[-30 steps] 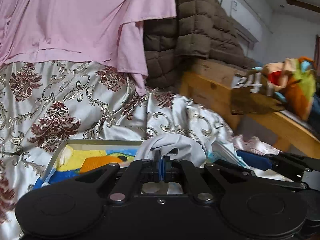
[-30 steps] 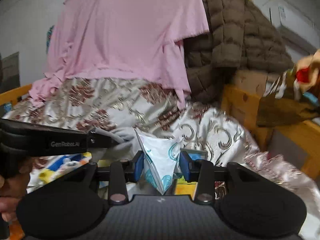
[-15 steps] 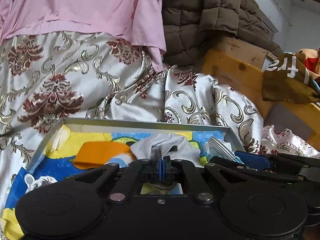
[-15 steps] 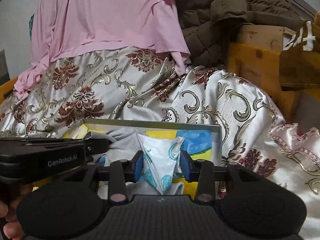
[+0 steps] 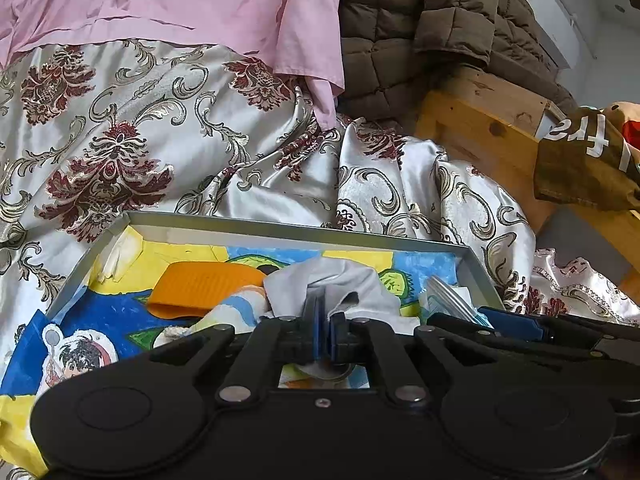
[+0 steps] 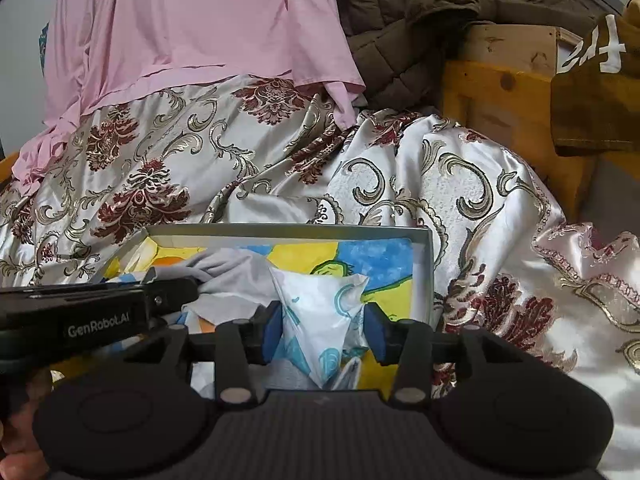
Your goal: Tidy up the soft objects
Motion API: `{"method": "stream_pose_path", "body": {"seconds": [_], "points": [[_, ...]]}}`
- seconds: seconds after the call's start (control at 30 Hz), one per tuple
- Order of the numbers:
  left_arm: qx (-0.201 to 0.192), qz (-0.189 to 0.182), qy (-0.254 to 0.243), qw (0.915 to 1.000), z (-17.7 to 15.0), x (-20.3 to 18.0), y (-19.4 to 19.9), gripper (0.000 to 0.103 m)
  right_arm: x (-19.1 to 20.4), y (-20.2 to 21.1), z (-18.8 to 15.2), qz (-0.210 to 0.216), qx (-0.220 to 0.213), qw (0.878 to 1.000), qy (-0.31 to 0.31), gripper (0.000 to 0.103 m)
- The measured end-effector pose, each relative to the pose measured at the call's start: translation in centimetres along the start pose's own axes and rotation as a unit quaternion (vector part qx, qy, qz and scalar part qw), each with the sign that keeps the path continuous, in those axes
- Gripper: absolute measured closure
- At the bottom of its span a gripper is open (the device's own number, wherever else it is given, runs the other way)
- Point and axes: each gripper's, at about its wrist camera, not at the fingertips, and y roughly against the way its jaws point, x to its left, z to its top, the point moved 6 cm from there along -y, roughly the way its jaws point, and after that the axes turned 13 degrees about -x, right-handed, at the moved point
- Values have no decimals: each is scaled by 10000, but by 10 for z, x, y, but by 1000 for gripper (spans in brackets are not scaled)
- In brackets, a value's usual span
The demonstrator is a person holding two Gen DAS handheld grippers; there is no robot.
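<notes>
My left gripper (image 5: pixel 325 318) is shut on a grey cloth (image 5: pixel 332 280) and holds it just over a shallow grey tray (image 5: pixel 280 232) lined with a cartoon picture. An orange cloth (image 5: pixel 204 286) lies in the tray to the left of the grey one. My right gripper (image 6: pixel 323 326) is shut on a white-and-blue tissue pack (image 6: pixel 320 320), held over the tray's right part (image 6: pixel 424 276). The left gripper (image 6: pixel 160 300) with the grey cloth (image 6: pixel 236 276) shows at the left of the right wrist view. The right gripper's blue pads (image 5: pixel 508 318) show at the right of the left wrist view.
The tray rests on a silvery bedspread with dark red flowers (image 5: pixel 140 140). A pink sheet (image 5: pixel 180 0) and a brown quilted jacket (image 5: pixel 420 20) hang behind. A wooden bed frame (image 5: pixel 480 132) and a brown printed cloth (image 5: pixel 584 168) are at the right.
Both grippers have tilted down and moved closer over the tray, still holding the grey cloth and the tissue pack. More of the tray's inside shows now.
</notes>
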Motion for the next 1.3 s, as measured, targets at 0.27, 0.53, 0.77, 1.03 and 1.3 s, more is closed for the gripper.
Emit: {"method": "stream_pose_path", "body": {"seconds": [0.27, 0.53, 0.77, 1.03, 1.3], "points": [[-27, -11, 55, 10000, 1, -3, 9, 80, -5, 9, 1, -77, 18, 10000, 6, 41], [-166, -28, -88, 9998, 2, -7, 27, 51, -8, 27, 10, -78, -86, 9999, -46, 24], [-338, 130, 116, 9993, 13, 3, 53, 42, -8, 53, 28, -230, -312, 9992, 62, 15], [-666, 218, 77, 9975, 32, 11, 109, 33, -4, 102, 48, -304, -614, 9977, 20, 4], [-917, 380, 6, 9951, 40, 12, 186, 22, 21, 161, 54, -123, -863, 9961, -163, 0]]}}
